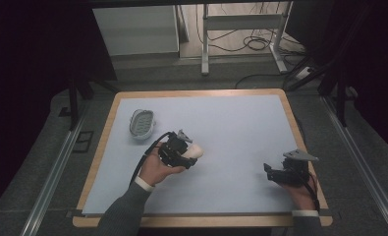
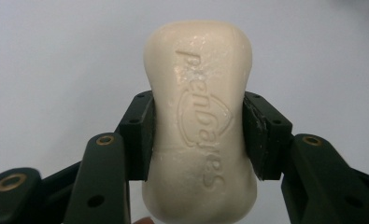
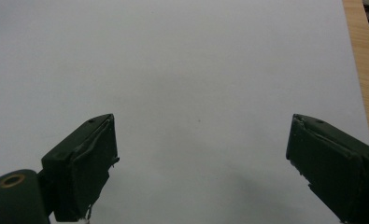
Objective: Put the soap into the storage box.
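A cream bar of soap (image 2: 198, 121) with embossed lettering sits clamped at its waist between both pads of my left gripper (image 2: 198, 135). From above, that left gripper (image 1: 184, 151) is left of the table's middle, with the soap (image 1: 195, 151) sticking out to the right above the mat. A small oval soap dish (image 1: 142, 123) with a ribbed inside lies on the mat behind and to the left of it. My right gripper (image 1: 268, 170) rests near the front right corner, jaws wide apart; the right gripper view shows bare mat between its fingertips (image 3: 86, 163).
A pale blue-grey mat (image 1: 231, 128) covers the wooden table, whose edge (image 1: 292, 118) shows on the right. Behind the table stand a white cabinet (image 1: 137, 29) and a metal frame with cables (image 1: 240, 39) on the floor.
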The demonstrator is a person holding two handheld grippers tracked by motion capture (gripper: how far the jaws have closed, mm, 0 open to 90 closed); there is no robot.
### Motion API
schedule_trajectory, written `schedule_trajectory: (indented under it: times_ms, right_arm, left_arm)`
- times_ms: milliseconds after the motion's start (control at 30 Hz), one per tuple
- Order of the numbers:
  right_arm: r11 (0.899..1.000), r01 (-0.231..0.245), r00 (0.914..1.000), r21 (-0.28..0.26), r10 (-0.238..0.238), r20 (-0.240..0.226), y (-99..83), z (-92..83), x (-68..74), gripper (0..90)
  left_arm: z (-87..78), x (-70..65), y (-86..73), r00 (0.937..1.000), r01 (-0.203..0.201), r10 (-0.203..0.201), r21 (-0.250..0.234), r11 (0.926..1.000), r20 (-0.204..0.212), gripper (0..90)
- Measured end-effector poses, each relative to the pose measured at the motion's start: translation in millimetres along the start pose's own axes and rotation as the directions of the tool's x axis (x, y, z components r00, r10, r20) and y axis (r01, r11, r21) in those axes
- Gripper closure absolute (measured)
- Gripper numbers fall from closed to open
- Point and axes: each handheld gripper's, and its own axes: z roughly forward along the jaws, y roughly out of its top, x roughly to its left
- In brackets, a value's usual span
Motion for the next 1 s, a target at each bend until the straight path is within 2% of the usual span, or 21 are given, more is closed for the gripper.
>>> schedule_trajectory:
  times_ms: [600, 1000]
  right_arm:
    - [1.000, -0.002, 1.0000, 0.011, 0.002, 0.004, -1.5, 2.0, -0.9, 8.5]
    - [1.000, -0.008, 0.9999, 0.010, 0.008, 0.008, -1.7, 1.9, -1.5, 8.5]
  left_arm:
    - [-21.5, 37.9, -6.4, 0.9965, 0.063, -0.064, -0.014, 0.9979, -0.053, 49.6]
    - [-32.3, 54.3, -9.6, 0.9931, 0.085, -0.086, -0.015, 0.9963, -0.081, 49.6]
